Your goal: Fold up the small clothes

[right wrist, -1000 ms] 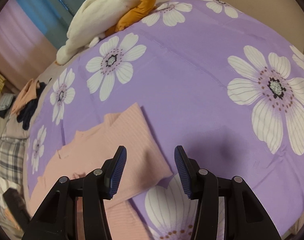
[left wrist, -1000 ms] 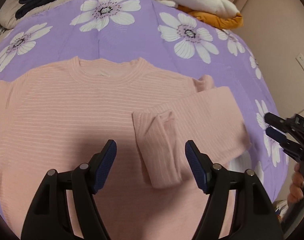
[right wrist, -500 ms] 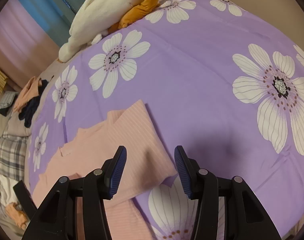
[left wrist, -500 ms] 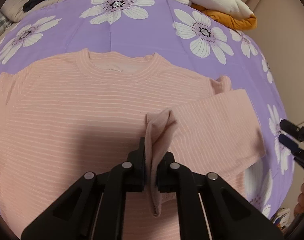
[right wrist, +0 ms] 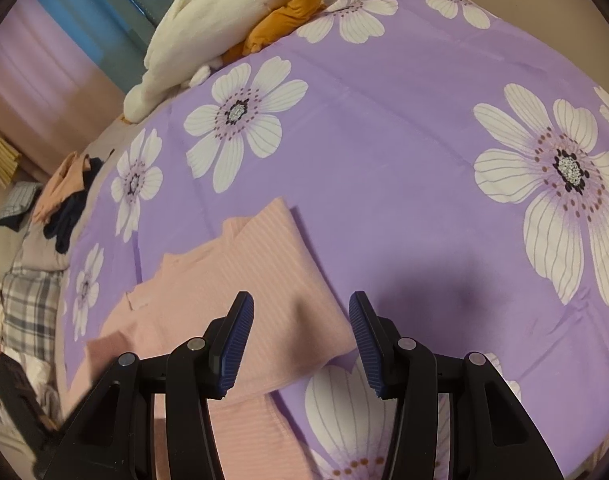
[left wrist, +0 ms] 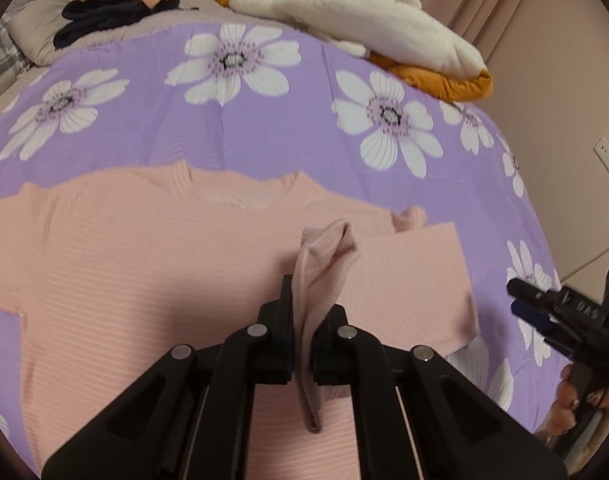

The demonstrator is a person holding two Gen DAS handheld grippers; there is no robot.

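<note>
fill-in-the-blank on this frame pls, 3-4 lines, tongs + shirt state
1. The left tongs are shut on the pink shirt's folded ____.
2. The right tongs are ____ and hold nothing.
3. The shirt lies on a purple bedspread printed with white ____.
4. At the far edge of the bed lies a white plush toy with ____ parts.

Missing words: sleeve; open; flowers; orange

Pink striped sweater [left wrist: 152, 248] on purple sheet [left wrist: 288, 136] w/ white flowers (dark centres).
</note>
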